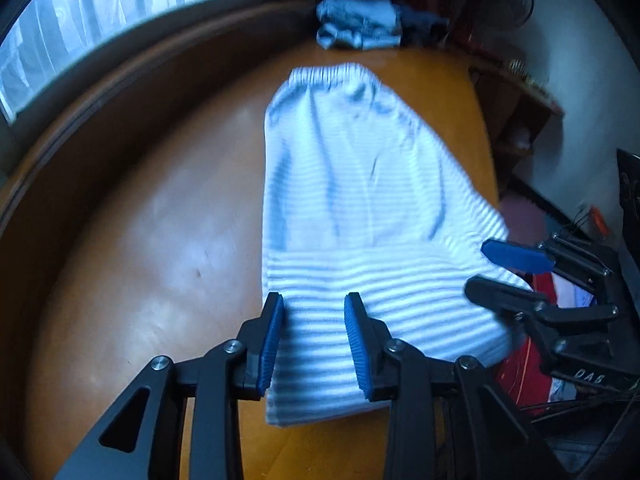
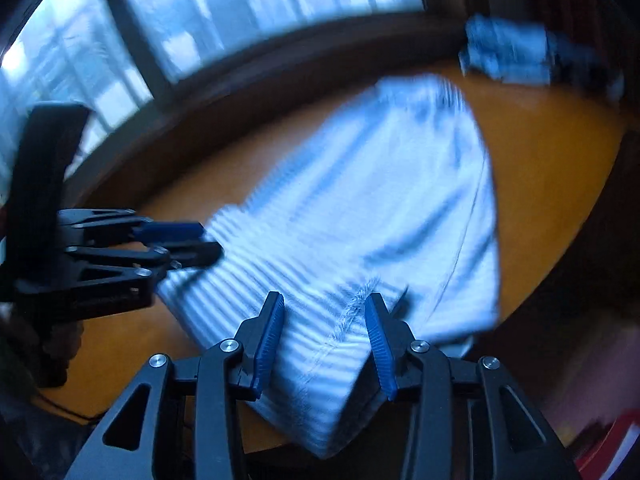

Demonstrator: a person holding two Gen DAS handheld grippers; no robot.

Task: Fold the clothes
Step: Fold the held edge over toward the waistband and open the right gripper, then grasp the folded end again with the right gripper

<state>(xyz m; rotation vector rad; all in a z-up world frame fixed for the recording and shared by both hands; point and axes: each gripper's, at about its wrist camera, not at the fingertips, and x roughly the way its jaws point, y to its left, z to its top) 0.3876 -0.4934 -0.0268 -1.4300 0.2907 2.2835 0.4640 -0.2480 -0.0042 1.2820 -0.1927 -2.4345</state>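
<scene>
The pale striped garment (image 1: 360, 208) lies lengthwise on the wooden table (image 1: 160, 220), its elastic waistband at the far end and its near end doubled over into a striped flap just ahead of both tools, likely a fold in the making. The left gripper (image 1: 314, 344) stands with fingers parted over the flap's left corner, pinching nothing. The right gripper (image 2: 325, 344), likewise spread, straddles the flap's seamed corner (blur hides contact). Beyond the waistband sits a pile of blue clothes (image 1: 360, 24).
</scene>
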